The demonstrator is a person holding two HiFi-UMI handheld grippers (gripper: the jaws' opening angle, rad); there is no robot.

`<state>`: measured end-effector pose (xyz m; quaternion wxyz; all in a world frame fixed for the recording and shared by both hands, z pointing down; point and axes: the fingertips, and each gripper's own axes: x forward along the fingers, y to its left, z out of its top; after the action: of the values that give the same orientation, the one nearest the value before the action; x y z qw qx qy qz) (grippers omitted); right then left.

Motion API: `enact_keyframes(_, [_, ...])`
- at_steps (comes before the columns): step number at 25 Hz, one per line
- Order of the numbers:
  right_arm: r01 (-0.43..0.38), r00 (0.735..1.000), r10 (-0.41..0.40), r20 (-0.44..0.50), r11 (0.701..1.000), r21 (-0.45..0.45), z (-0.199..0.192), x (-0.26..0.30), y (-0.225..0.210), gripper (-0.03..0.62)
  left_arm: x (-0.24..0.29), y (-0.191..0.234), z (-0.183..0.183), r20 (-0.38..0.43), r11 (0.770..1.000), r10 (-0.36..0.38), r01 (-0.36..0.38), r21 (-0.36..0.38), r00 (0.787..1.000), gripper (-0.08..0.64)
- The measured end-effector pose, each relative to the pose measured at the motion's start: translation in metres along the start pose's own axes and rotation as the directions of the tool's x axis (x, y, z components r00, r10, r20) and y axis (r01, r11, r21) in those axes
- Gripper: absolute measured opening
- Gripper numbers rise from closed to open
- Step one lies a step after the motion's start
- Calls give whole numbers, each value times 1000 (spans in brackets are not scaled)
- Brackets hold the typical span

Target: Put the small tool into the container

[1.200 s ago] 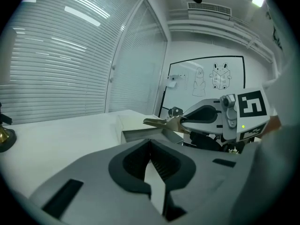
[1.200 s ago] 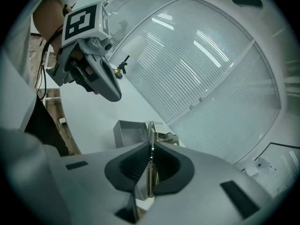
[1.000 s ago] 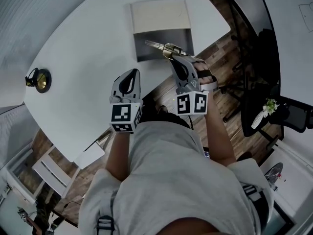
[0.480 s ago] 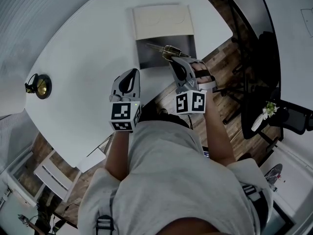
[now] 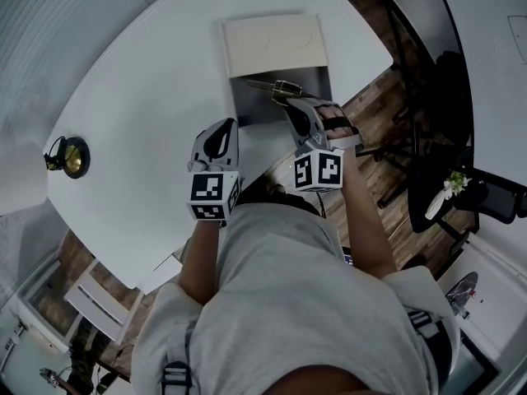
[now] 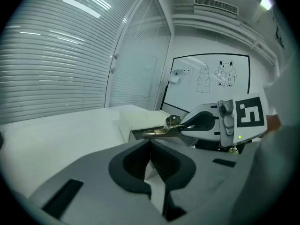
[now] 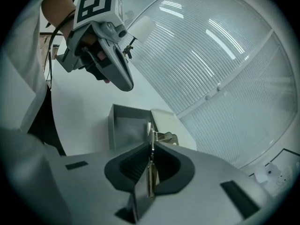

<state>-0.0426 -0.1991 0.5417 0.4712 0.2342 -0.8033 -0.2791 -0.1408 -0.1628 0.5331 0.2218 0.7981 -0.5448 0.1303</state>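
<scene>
Over the open grey container (image 5: 247, 112) the right tongs (image 5: 290, 99) hold the small tool (image 5: 270, 86). The tool is thin, shiny metal, and the tongs pinch it tight by one end. The right gripper view shows it edge-on between the two jaws, with the box just past it.

The left tongs (image 5: 226, 125) are closed with nothing in them. They hang near the edge of the white worktop (image 5: 140, 97), close beside the box but not touching it.

The first part of the job looks done: the tool is picked up and carried to the box. It is not dropped in yet. I think what is left is to bring it down a little, open the tongs and let it go.

The tool lies almost flat. Its long side runs across the box, and its free end points to the person's left and a bit away from them. The held end is on the right.

The cream lid (image 5: 276, 46) lies at the far end of the box, out of the way. A small brass thing (image 5: 66, 155) sits far off on the left.
</scene>
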Motion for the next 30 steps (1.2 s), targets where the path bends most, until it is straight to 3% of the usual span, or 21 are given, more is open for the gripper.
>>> enact_keyframes(19, [-90, 994, 87, -67, 995, -34, -7, 35, -1, 44, 20, 19, 6, -58, 999, -14, 12, -31, 998, 23])
enact_keyframes(30, [-117, 990, 117, -85, 993, 6, -9, 34, 7, 46, 26, 18, 0, -109, 999, -29, 25, -45, 994, 24])
